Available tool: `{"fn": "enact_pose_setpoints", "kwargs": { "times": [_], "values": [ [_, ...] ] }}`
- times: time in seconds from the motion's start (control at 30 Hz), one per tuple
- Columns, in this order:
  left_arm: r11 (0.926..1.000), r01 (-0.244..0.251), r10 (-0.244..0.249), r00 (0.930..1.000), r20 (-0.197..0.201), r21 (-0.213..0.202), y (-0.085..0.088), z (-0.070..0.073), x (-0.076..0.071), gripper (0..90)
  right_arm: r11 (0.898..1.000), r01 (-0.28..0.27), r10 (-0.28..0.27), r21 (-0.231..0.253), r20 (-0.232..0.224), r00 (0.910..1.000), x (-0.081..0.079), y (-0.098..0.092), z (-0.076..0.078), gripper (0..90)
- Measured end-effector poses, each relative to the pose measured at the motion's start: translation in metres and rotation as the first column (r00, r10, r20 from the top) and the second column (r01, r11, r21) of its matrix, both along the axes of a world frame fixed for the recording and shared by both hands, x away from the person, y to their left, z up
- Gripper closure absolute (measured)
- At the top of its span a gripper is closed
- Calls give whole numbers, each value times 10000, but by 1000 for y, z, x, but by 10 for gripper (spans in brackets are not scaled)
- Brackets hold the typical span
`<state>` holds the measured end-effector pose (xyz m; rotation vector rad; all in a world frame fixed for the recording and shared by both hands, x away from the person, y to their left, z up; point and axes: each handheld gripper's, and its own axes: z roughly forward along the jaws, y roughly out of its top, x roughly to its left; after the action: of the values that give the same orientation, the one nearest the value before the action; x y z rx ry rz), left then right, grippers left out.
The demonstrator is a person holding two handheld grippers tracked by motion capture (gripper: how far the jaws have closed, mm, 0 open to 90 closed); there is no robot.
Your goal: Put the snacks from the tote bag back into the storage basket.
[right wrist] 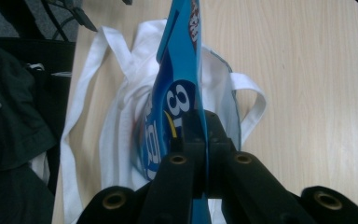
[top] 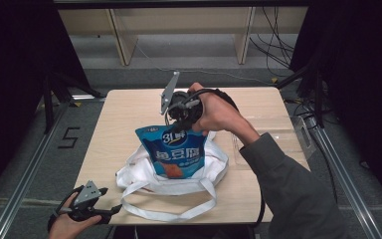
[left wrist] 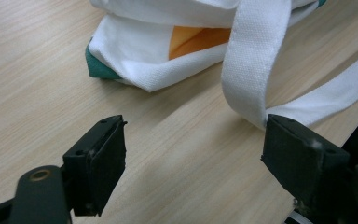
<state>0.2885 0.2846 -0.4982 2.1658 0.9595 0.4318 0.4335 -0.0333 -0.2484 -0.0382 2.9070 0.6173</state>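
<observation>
High view: we see a wooden table (top: 129,109) with a white bag (top: 179,181) lying near its front edge, straps looping toward the person. The right hand (top: 219,117) holds the right gripper (top: 181,122) above the bag, pointing down. Its jaws are clamped on the top edge of a blue pouch (top: 176,154), which hangs upright with its lower part inside the bag's mouth. A clear tray (top: 273,144) sits on the table to the right of the bag, partly behind the sleeve (top: 288,184).

Right gripper view: we look down along the closed jaws, which pinch the pouch (right wrist: 177,84) edge-on between them. Below it lie the bag (right wrist: 126,116) and the table (right wrist: 307,93); one strap (right wrist: 254,100) loops out to the right.

Left gripper view: the left gripper (left wrist: 193,158) has its jaws spread wide, with nothing between them but bare table (left wrist: 37,70). A strap (left wrist: 254,60) of the bag (left wrist: 135,51) runs down just beside the right-hand jaw; whether it touches we cannot tell. An orange item (left wrist: 196,39) shows in the bag's opening, and a green corner (left wrist: 98,67) at its edge.

In the high view, the left gripper (top: 104,199) rests in the left hand (top: 67,224) at the table's front left corner, apart from the bag.
</observation>
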Motion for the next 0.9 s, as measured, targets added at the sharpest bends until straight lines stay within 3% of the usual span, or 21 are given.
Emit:
{"fn": "enact_pose_setpoints", "kwargs": {
  "times": [0.03, 0.1, 0.23, 0.33, 0.43, 0.47, 0.5, 0.53, 0.6, 0.67, 0.7, 0.73, 0.87, 0.9],
  "values": [
    [10000, 28, -28, 10000, 21, 7, 0, 0, 0, 207, 9985, -496, 489, 247, 282, 9984, 2, 1, 6, 900],
    [10000, -32, 32, 10000, -7, -22, 0, 0, 0, 207, 9991, -353, 346, 227, 308, 9989, -1, 0, 15, 900],
    [10000, -19, 19, 10000, 10, -59, 0, -1, 1, 207, 9970, -630, 601, 439, 650, 9961, -4, -5, 38, 900],
    [9999, -59, 59, 10000, -8, -111, 1, -1, 1, 207, 9973, -515, 468, 517, 880, 9950, -6, -11, 53, 900],
    [10000, -29, 29, 10000, -36, -27, 1, 0, 0, 207, 9992, 162, -189, 354, 795, 9967, -12, -21, 67, 900],
    [9999, 17, -18, 10000, -78, -157, 1, 0, 0, 207, 9993, -31, -3, 366, 925, 9957, -10, -25, 71, 900],
    [9999, 120, -121, 9999, 46, 73, 3, 0, 1, 207, 9992, 95, -133, 382, 1007, 9948, -10, -31, 75, 900],
    [9999, 31, -29, 9999, 126, -166, 2, 0, 1, 206, 9985, 374, -411, 405, 956, 9946, -10, -36, 77, 900],
    [9998, -10, 10, 10000, -7, -218, 2, -1, 1, 206, 9984, 337, -384, 456, 1065, 9936, -7, -45, 79, 900],
    [9997, 221, -222, 9997, 51, 77, 5, 1, 1, 205, 9977, 559, -597, 375, 1084, 9923, -4, -59, 81, 900],
    [9995, -29, 23, 9998, -188, -325, 2, 0, 1, 205, 9974, 653, -682, 300, 1112, 9915, -4, -64, 81, 900],
    [9993, -110, 104, 9998, -170, -351, 2, 0, 1, 205, 9969, 734, -762, 281, 1155, 9904, -3, -70, 81, 900],
    [9999, 112, -112, 9999, -40, -74, 4, 0, 2, 205, 9925, 1214, -1221, 129, 1154, 9858, 0, -94, 80, 900],
    [9998, 51, -51, 10000, 3, -202, 4, -1, 2, 205, 9895, 1443, -1445, 103, 1066, 9837, -1, -100, 79, 900]
  ]
}}
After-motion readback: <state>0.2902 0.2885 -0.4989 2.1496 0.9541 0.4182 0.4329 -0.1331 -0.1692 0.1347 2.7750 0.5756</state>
